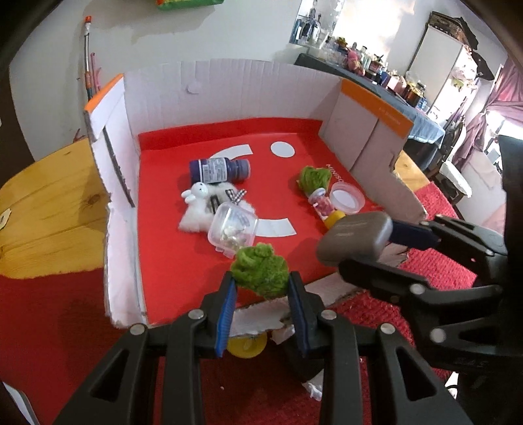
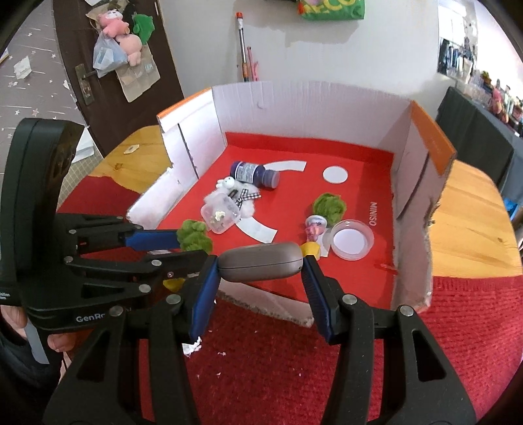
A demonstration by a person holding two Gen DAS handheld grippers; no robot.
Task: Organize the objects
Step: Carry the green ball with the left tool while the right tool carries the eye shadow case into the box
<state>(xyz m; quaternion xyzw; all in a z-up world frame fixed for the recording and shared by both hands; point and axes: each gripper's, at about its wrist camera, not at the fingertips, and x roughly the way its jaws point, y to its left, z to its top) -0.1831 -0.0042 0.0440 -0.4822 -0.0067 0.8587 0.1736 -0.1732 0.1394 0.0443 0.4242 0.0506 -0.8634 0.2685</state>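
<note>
Held over box (image 2: 434, 144) front edge for sorting: my left gripper (image 1: 261, 289) clamps green pom-pom (image 1: 260, 273); right gripper (image 2: 261, 268) clamps grey case (image 2: 260, 263).

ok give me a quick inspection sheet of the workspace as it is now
surface: wooden table under a red cloth
job's things: open cardboard box holding purple bottle, clear container, white plush, green tuft, round lid
clutter: white scraps on the cloth
grippers: left tool shut on green pom-pom; right tool shut on grey case
cables: nothing seen
surroundings: door with hanging toys, crowded shelf
</note>
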